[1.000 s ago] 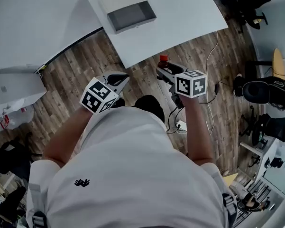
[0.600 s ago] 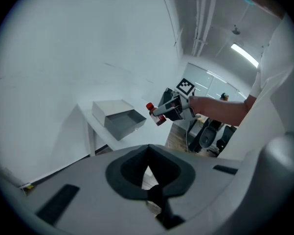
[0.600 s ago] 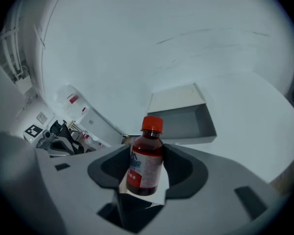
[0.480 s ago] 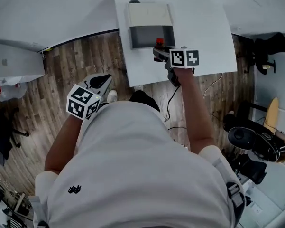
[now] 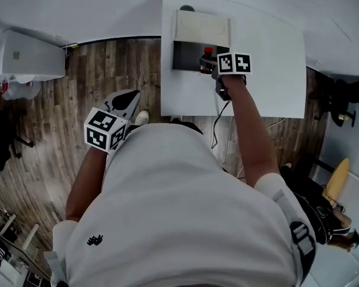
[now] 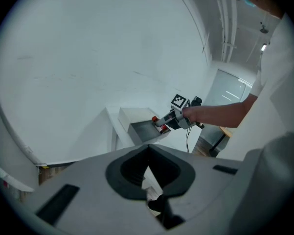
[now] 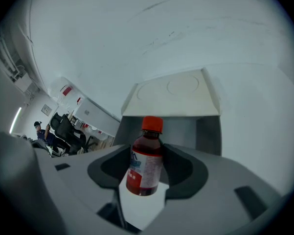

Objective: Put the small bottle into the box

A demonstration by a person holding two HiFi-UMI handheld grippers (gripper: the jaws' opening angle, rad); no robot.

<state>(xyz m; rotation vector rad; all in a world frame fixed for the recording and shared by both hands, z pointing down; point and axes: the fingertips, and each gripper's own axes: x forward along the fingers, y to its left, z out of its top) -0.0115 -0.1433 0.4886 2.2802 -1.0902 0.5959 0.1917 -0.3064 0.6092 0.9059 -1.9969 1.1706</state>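
Observation:
A small bottle (image 5: pixel 207 57) with a red cap and dark red liquid stands upright between the jaws of my right gripper (image 5: pixel 206 63), which is shut on it. It hangs at the front edge of the open box (image 5: pixel 201 27), whose lid is folded back and whose dark inside faces me. The right gripper view shows the bottle (image 7: pixel 147 168) right in front of the box (image 7: pixel 186 129). My left gripper (image 5: pixel 129 98) hangs over the wooden floor beside my body, shut with nothing in it. From the left gripper view, the box (image 6: pixel 137 119) and the right gripper (image 6: pixel 166 123) are far off.
The box sits on a white table (image 5: pixel 269 82) against the wall. A white cabinet (image 5: pixel 25 55) stands at the far left. A cable (image 5: pixel 217 130) hangs from the table's near edge. Dark office chairs (image 5: pixel 346 94) stand at the right on the wooden floor (image 5: pixel 107 64).
The person has stepped up to the table. My right gripper has carried the bottle forward from over the floor to the box's opening. The left gripper stayed low at the side.

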